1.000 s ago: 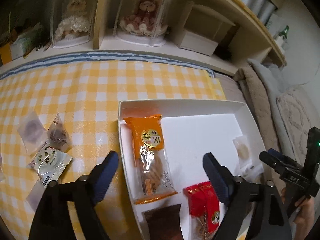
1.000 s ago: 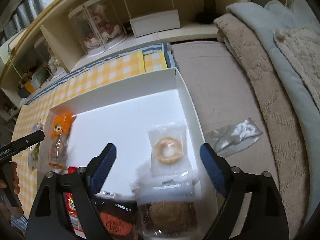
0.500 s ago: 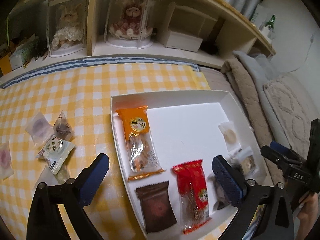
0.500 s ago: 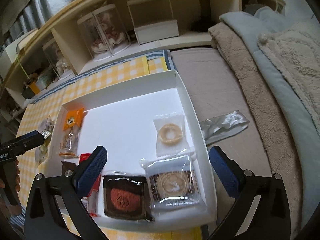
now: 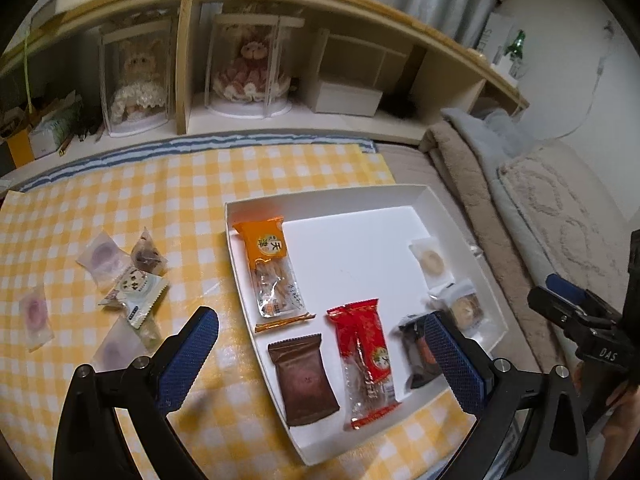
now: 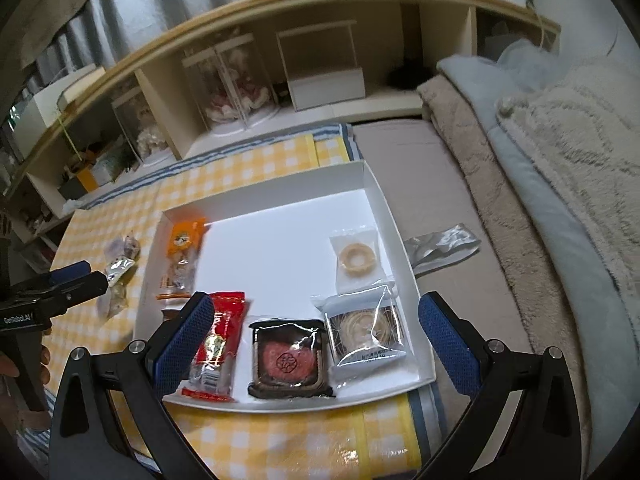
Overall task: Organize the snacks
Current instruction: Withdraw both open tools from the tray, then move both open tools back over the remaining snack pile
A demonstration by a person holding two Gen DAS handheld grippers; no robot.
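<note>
Left wrist view: your left gripper [image 5: 320,344] hangs over the near half of the white tray [image 5: 460,216], jaws spread wide, nothing between them. The tray sits on the yellow checked cloth [image 5: 180,200].

- Orange packet [image 5: 270,264] lies along the tray's 9 o'clock wall.
- Brown packet [image 5: 306,380] at 7 o'clock, just beside the red packet [image 5: 366,360] at 6 o'clock.
- Dark packet [image 5: 416,354] at 5 o'clock, partly behind the right-side jaw.
- Clear ring-biscuit packet [image 5: 430,262] at 3 o'clock; another clear packet with a round pastry [image 5: 464,306] just below it.
- Loose wrapped sweets [image 5: 128,280] lie in a scatter on the cloth, well apart from the tray at its 9 o'clock. Contents too small to name.
- Your right gripper [image 5: 576,312] shows at the 4 o'clock edge of this view, held by a hand.

Right wrist view: your right gripper [image 6: 316,340] is over the tray's near edge, jaws fully apart and empty.

- Red packet [image 6: 218,344], dark packet [image 6: 288,358] and round pastry packet [image 6: 366,330] line up side by side along the near wall.
- A silver wrapper [image 6: 442,246] lies outside the tray at its 3 o'clock, on the grey bed surface [image 6: 420,168].
- Folded blankets [image 6: 560,140] fill the 2 o'clock side.
</note>
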